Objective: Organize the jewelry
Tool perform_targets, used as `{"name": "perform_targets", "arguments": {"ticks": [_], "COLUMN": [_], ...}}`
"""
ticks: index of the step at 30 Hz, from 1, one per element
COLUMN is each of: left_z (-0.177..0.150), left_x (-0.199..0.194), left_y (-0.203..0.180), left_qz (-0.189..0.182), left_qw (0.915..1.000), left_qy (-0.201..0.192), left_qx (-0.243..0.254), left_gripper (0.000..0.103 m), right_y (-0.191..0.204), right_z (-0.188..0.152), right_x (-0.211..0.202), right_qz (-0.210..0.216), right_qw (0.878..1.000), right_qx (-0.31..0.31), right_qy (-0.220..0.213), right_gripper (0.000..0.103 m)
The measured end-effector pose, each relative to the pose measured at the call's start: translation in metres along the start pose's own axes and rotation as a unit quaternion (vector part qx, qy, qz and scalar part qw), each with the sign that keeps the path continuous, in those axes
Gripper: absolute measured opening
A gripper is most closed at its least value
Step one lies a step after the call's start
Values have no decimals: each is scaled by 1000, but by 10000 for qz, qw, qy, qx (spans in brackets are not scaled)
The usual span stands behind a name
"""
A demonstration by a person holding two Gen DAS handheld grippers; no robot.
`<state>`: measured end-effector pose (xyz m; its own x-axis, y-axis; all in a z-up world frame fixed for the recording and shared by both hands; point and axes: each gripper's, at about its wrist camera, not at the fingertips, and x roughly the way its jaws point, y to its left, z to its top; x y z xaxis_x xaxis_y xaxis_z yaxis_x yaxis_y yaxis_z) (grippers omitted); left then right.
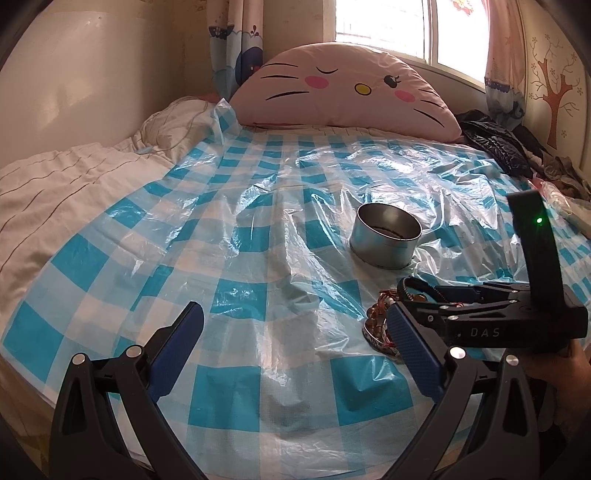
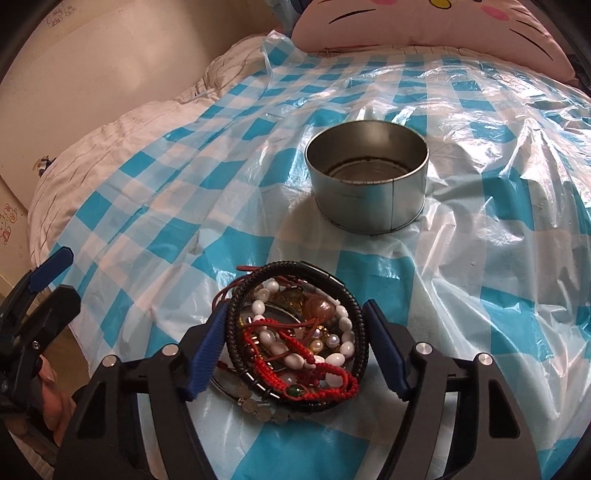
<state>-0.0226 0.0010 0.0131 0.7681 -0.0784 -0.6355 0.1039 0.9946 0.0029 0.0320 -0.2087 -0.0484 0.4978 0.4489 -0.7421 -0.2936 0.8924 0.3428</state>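
You've got a bed (image 1: 92, 206) here covered with a crinkly plastic sheet (image 1: 229, 236) in blue and white checks, and that's what everything sits on. At the head end there's a big pink cat-face pillow (image 1: 343, 85) leaning under a bright window (image 1: 391, 26), with cartoon-print curtains (image 1: 236, 48) on either side and a tree decal (image 1: 554, 96) on the wall off to the right. A rumpled white striped quilt (image 1: 48, 192) is bunched along the left edge of the bed, and some dark clothes (image 1: 495, 144) are heaped at the far right corner by the pillow. Roughly mid-bed sits a round metal tin (image 2: 369, 177), open top, upright, with nothing I can make out inside. Your jewelry pile (image 2: 295, 332) is nearer the foot edge, just in front of the tin but not touching it: a black braided bangle ringing white beads, red cord and a few pearly bits, all tangled together. Your right hand-held gripper (image 2: 295, 338) is spread wide with the pile sitting between the blue pads (image 2: 384, 347); the left pad looks right up against the bangle, the right one just off it, so it isn't clamping anything. Your left hand-held gripper (image 1: 295, 354) is released too, fingers wide over bare plastic, just left of the pile.
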Motion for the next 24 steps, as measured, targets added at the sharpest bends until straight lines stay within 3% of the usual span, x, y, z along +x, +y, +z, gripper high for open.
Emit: {"name": "perform_targets", "arguments": {"ticks": [3, 7, 11, 15, 17, 21, 24], "left_z": [0, 3, 12, 21, 25, 27, 23], "left_x": [0, 10, 33, 52, 65, 91, 105], "left_y": [-3, -15, -33, -48, -53, -57, -59], "left_qz": [-56, -679, -1256, -1594, -1755, -1756, -1846], "left_qw": [9999, 9965, 9879, 9828, 9794, 9781, 9740], "left_qy": [15, 280, 627, 602, 764, 1019, 1256], "left_qx": [87, 392, 659, 710, 646, 454, 391], "left_gripper": [96, 96, 96, 93, 78, 65, 36], "right_y": [-6, -27, -47, -53, -53, -53, -55], "right_z": [2, 3, 4, 3, 3, 3, 3], "right_x": [-23, -47, -54, -53, -52, -50, -51], "right_qz": [52, -80, -86, -84, -84, -67, -27], "right_qw": [9985, 9922, 9860, 9846, 9849, 9854, 9847], "right_qx": [183, 678, 1138, 1239, 1220, 1204, 1244], "right_qy": [-507, -1046, -1216, -1234, -1223, -1205, -1224], "right_gripper": [71, 71, 71, 71, 71, 72, 72]}}
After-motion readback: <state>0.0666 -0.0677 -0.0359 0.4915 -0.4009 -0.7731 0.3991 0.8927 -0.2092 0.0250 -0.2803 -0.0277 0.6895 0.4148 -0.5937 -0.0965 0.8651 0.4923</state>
